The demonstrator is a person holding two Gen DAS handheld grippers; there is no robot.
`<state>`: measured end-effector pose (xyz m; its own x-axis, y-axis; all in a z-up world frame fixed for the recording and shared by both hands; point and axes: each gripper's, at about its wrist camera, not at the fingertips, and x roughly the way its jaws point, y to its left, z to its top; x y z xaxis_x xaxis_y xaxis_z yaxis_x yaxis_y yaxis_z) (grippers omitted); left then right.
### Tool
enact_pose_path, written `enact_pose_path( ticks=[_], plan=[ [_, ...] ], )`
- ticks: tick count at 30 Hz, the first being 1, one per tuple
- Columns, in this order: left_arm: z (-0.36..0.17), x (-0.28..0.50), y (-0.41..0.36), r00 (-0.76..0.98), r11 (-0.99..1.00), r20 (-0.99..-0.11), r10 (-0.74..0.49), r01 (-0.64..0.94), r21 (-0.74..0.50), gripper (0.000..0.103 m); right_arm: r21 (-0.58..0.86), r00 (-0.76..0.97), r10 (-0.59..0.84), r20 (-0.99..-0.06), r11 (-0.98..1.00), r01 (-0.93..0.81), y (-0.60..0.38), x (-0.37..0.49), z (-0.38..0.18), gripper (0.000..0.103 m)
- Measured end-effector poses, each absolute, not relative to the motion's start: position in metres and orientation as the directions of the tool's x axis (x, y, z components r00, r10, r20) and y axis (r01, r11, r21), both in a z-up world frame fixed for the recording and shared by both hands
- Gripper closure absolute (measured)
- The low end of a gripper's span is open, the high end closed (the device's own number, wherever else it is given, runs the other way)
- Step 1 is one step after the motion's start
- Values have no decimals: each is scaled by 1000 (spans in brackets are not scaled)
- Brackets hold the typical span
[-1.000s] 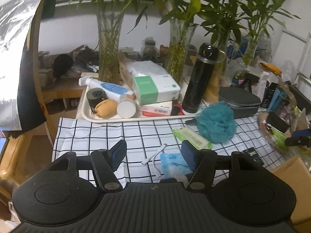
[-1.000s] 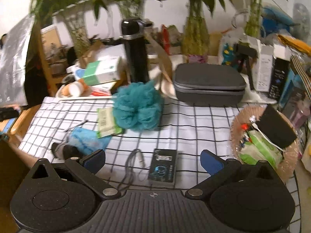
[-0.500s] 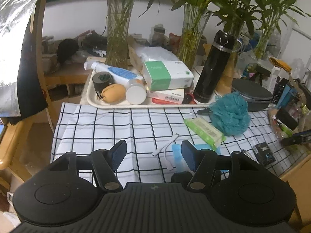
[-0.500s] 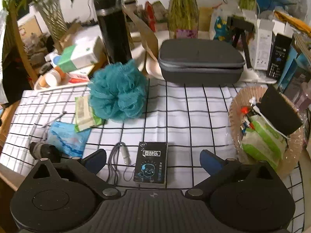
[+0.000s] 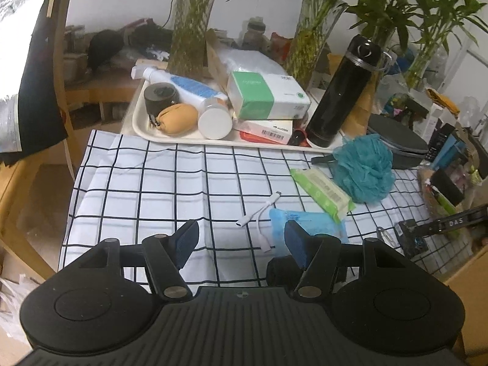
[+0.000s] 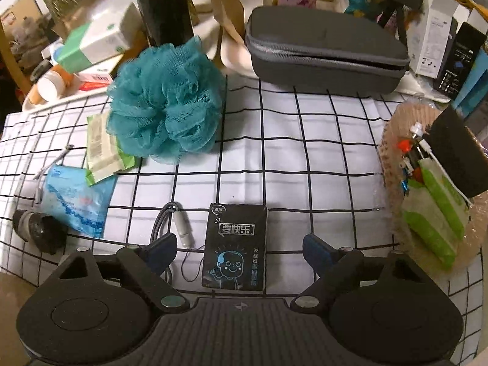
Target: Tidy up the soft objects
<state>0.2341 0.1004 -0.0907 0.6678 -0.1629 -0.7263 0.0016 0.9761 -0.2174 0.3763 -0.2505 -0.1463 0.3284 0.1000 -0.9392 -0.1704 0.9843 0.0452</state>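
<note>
**Right gripper closing in over the black pack**

Left wrist view: the left gripper (image 5: 241, 239) hangs with its jaws apart and nothing between them, above the checked cloth (image 5: 170, 183). The blue pack (image 5: 311, 224) lies just beside its right finger, the teal pouf (image 5: 363, 167) further off.

Right wrist view: the right gripper (image 6: 239, 248) straddles the black pack (image 6: 235, 244), jaws closing but not yet touching it. The grip would go best centred on the pack's long sides, clear of the grey cable (image 6: 166, 222) at left.
</note>
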Motion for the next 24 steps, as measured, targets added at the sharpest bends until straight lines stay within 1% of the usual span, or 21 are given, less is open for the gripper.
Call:
enact_pose_path(
  ticks=[6, 9, 10, 11, 12, 13, 18, 21, 24],
  plan=[
    [-96, 236, 107, 654, 970, -736, -174, -15, -243, 42, 10, 290, 61, -955, 985, -172, -236, 386, -157, 15],
    [-97, 237, 109, 650, 966, -738, -183, -20, -257, 42, -32, 277, 22, -961, 981, -190, -230, 389, -163, 19],
    [-97, 238, 110, 648, 964, -738, -189, -21, -265, 42, -42, 268, 11, -963, 981, -190, -229, 390, -166, 26],
    [-97, 238, 111, 646, 960, -737, -198, -22, -278, 42, -46, 257, 4, -966, 981, -187, -229, 391, -169, 40],
    [-97, 239, 111, 644, 957, -737, -208, -23, -291, 42, -42, 244, 3, -970, 983, -180, -230, 392, -171, 48],
    [-98, 240, 111, 640, 954, -737, -215, -25, -300, 42, -30, 224, 9, -975, 985, -168, -232, 392, -174, 51],
    [-100, 243, 110, 628, 944, -741, -238, -30, -329, 42, 17, 213, 43, -976, 992, -125, -241, 391, -172, 52],
    [-103, 245, 111, 616, 937, -745, -254, -33, -347, 42, 17, 234, 46, -971, 992, -122, -245, 390, -167, 52],
    [-110, 251, 115, 572, 902, -753, -325, -51, -428, 42, 17, 249, 48, -967, 992, -123, -246, 388, -160, 52]
  ],
)
